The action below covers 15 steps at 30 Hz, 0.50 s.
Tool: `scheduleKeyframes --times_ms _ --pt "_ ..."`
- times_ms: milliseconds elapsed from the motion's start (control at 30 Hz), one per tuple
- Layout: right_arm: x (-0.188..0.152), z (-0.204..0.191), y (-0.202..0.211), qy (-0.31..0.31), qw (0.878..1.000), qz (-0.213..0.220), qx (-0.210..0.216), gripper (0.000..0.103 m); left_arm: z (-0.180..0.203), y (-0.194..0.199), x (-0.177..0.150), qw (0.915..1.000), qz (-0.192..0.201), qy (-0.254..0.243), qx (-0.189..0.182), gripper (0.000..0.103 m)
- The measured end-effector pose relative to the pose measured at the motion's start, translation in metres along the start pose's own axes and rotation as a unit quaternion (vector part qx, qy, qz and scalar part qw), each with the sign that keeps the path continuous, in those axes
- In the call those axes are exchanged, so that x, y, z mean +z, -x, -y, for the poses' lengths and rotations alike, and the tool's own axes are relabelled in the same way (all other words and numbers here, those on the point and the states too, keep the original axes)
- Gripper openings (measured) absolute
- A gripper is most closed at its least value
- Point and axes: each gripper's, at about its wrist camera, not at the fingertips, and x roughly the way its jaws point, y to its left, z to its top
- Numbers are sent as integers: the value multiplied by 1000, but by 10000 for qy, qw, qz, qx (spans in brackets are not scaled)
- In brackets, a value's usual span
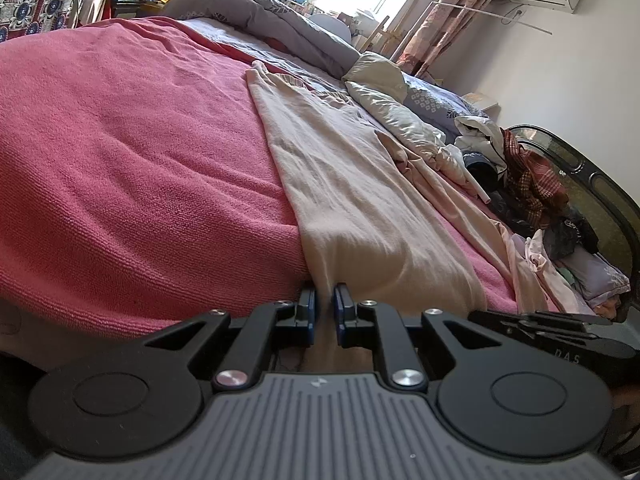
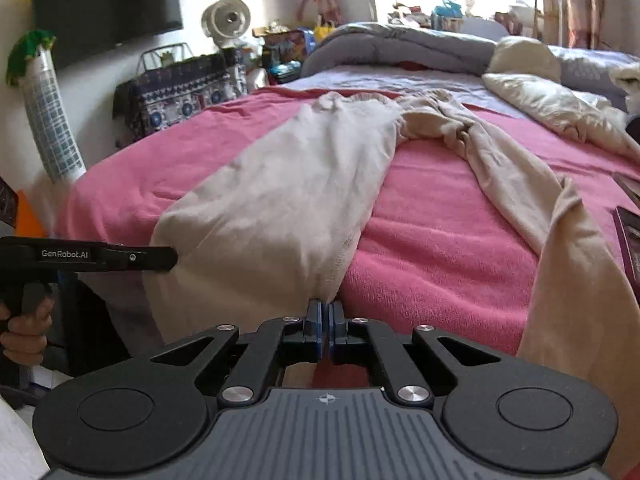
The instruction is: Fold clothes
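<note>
Two grippers pinch cream cotton trousers point(image 2: 280, 184) w/ leg hem at bottom centre; left gripper point(image 1: 324, 308) narrowly parted on cloth, right gripper point(image 2: 325, 320) fully clamped, prob. to lift it off pink fleece blanket point(image 2: 440, 232) for folding.

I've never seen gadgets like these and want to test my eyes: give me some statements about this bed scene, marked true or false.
1. The cream trousers lie on a pink blanket. True.
2. The right gripper is wide open. False: it is shut on the trouser hem.
3. The left gripper has cream fabric between its fingers. True.
4. The trousers are already folded in a neat square. False: both legs lie stretched out.
5. A grey duvet is bunched at the far side. True.
</note>
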Motion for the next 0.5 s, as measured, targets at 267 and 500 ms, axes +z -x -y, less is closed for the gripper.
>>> scheduleKeyframes --times_ms 267,500 --pt "-6 9 6 -522 9984 -66 204 10 -2 1 0 10000 1 24 -28 18" --pt "-8 11 -7 -1255 9882 136 873 52 -3 0 -1 10000 0 9 -29 18"
